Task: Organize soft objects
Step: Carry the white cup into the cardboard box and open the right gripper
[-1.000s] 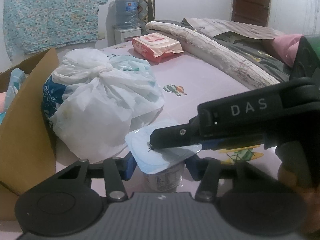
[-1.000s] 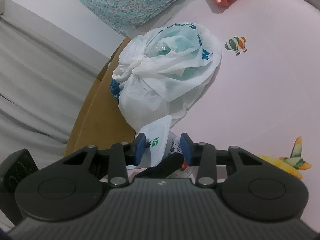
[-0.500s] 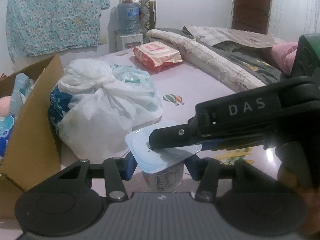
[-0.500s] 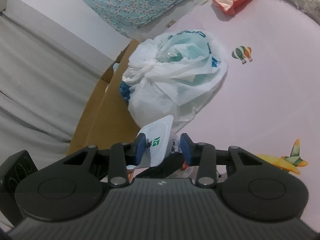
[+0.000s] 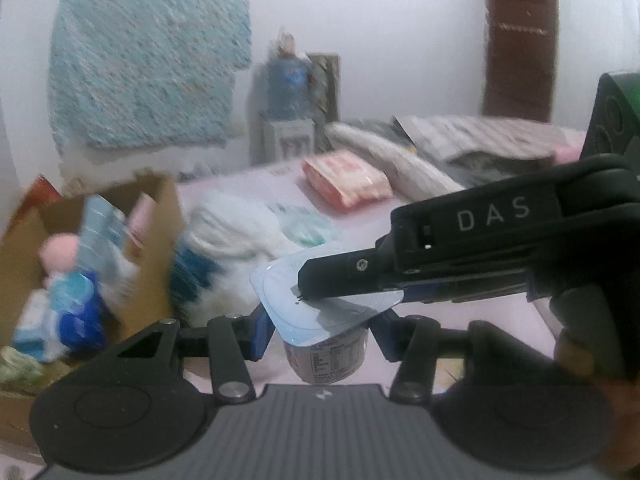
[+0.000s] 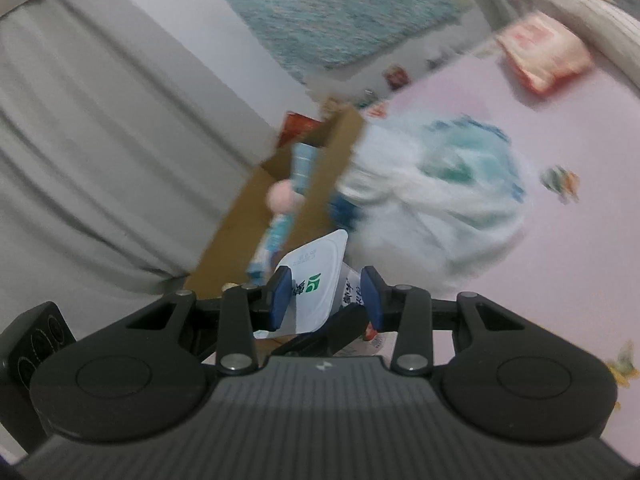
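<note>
A: Left wrist view?
B: Left tongs partly open, blue pads clamped on the sides of a yogurt cup, which hangs upright between them. Right tongs come in from the right, pinching the cup's foil lid from above. Beyond the tongs, a white plastic bag on the pink bed sheet. Left of it, an open cardboard box with blurred packets and something pink inside. Further ahead, a red wipes pack.

A: Right wrist view?
B: Right tongs narrowly open, pads gripping the lid, edge-on between them. Cup body just behind, black finger of the left tongs below. Box ahead-left, bag ahead-right. Background is blurred.
</note>
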Action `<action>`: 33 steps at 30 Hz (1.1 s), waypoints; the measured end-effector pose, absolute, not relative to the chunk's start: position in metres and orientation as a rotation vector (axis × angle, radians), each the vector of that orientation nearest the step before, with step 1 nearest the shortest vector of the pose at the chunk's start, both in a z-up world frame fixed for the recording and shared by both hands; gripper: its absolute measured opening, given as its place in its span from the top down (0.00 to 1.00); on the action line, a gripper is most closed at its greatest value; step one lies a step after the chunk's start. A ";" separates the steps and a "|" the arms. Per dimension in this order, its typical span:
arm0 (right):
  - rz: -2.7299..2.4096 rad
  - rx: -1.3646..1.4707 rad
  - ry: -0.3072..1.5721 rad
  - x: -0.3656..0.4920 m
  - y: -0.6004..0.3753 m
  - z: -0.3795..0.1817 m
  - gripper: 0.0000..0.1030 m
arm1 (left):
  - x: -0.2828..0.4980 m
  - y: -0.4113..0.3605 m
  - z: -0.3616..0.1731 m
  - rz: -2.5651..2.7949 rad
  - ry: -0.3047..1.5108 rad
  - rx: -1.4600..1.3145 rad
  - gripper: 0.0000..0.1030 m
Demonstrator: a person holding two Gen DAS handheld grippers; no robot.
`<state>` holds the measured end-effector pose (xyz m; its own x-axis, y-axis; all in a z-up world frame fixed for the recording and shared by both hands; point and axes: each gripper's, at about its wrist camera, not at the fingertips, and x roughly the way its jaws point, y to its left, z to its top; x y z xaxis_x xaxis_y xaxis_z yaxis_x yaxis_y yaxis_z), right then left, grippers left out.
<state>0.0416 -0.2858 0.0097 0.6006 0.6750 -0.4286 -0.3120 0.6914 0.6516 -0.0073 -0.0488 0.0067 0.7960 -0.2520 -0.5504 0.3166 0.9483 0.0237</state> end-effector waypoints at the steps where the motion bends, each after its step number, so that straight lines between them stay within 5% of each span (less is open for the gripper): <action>1: 0.629 0.548 0.708 0.044 -0.279 0.017 0.64 | -0.008 -0.042 0.015 -0.287 0.557 0.117 0.49; 12: 0.878 0.384 0.816 0.123 -0.143 0.082 0.62 | 0.020 0.059 0.070 -0.041 0.547 0.073 0.49; 21: 0.832 0.239 1.193 0.201 -0.060 0.035 0.60 | 0.097 0.128 0.022 -0.025 0.873 -0.144 0.49; 33: 0.799 0.032 1.232 0.207 -0.030 0.013 0.58 | 0.110 0.138 -0.011 -0.063 1.022 -0.222 0.46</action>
